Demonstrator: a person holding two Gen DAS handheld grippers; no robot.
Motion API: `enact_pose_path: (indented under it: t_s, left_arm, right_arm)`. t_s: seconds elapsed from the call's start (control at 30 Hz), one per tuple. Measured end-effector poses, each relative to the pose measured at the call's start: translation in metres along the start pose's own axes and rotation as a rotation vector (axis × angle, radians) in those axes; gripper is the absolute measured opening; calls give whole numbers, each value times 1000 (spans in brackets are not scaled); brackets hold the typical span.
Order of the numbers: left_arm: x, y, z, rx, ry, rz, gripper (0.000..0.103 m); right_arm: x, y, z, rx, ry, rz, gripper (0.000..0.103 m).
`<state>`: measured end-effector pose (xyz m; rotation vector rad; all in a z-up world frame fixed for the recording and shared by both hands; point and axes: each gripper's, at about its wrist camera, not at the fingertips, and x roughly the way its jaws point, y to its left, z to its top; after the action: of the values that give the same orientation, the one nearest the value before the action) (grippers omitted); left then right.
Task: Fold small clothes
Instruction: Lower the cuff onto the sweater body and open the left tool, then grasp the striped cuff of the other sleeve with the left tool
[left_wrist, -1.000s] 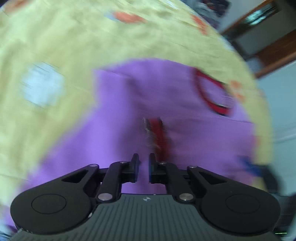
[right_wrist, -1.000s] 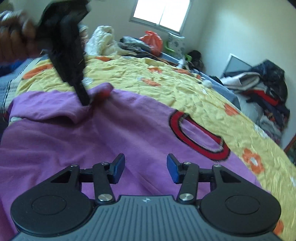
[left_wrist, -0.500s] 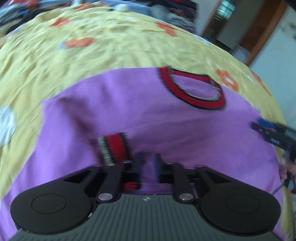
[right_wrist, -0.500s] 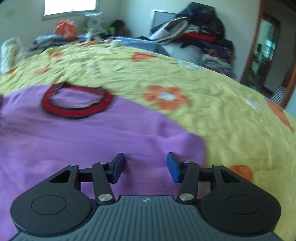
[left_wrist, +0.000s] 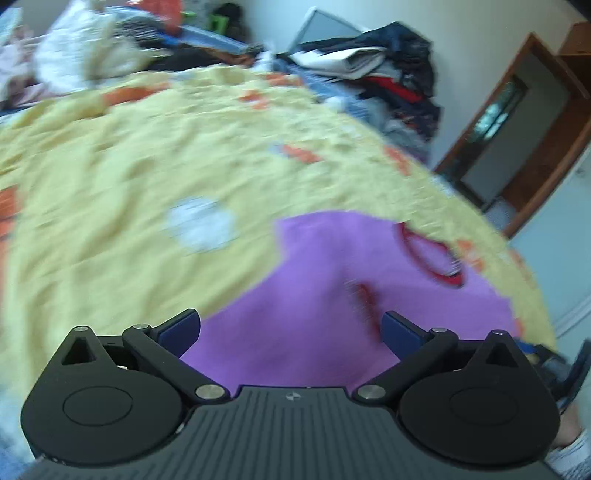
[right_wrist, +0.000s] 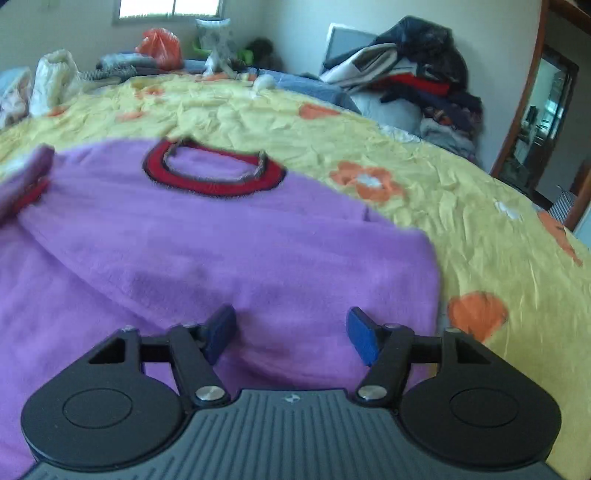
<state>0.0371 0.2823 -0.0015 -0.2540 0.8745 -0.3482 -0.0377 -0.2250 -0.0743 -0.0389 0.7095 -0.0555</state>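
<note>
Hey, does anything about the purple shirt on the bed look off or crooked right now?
The purple shirt lies mostly flat on the yellow bedspread, but one red-cuffed sleeve is folded in across its body, so it looks lopsided. Both claws hang open, holding nothing.

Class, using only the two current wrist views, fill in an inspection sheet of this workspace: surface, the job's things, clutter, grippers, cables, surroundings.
Surface: bed covered by a wrinkled yellow bedspread with orange and white flowers.
Job's things: purple sweater lying spread out, red collar facing up; left sleeve with red cuff folded in over the body.
Clutter: pile of clothes at the far side of the bed; orange bag and white bag beyond it.
Grippers: left gripper open, holding nothing; right gripper open above the sweater, holding nothing.
Cables: nothing seen.
Surroundings: window on the far wall, wooden door frame at right.
</note>
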Motion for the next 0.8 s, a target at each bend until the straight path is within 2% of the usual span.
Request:
enact_pose_path:
  t_s: [0.03,0.1,0.2,0.33,0.43,0.53,0.6,0.73,0.8]
  left_arm:
    - [-7,14,-5,-7,12,20,103]
    - [-22,41,-14,-41,-6,8,103]
    - [-47,84,-28,-117,-45,-10,103]
    - [-68,127,-42,-201,-73,-112,103]
    - [-65,143,-45,-157,-64,-122,103]
    - [-51,155,-48,-115,-2,-128,103]
    - [-43,159,-52,-85,37,-176,103]
    - [-39,152,-72,68,72,-160,102]
    - [-38,151,-84,113,96,-166,98]
  right_arm:
    - [-2,-4,1,35,5,-16,76]
    - [-13,-3,0,46,-6,-72,77]
    - [-33,3,-9,85,-40,15,77]
    - [-51,17,-18,78,-72,45,77]
    - [-55,29,-17,59,-83,75,77]
    - [-64,48,-19,24,-87,85,77]
    - [-68,57,-19,0,-90,81,77]
    - [-76,64,-19,-12,-99,77,77]
    - [-79,66,-20,-17,-100,74,77]
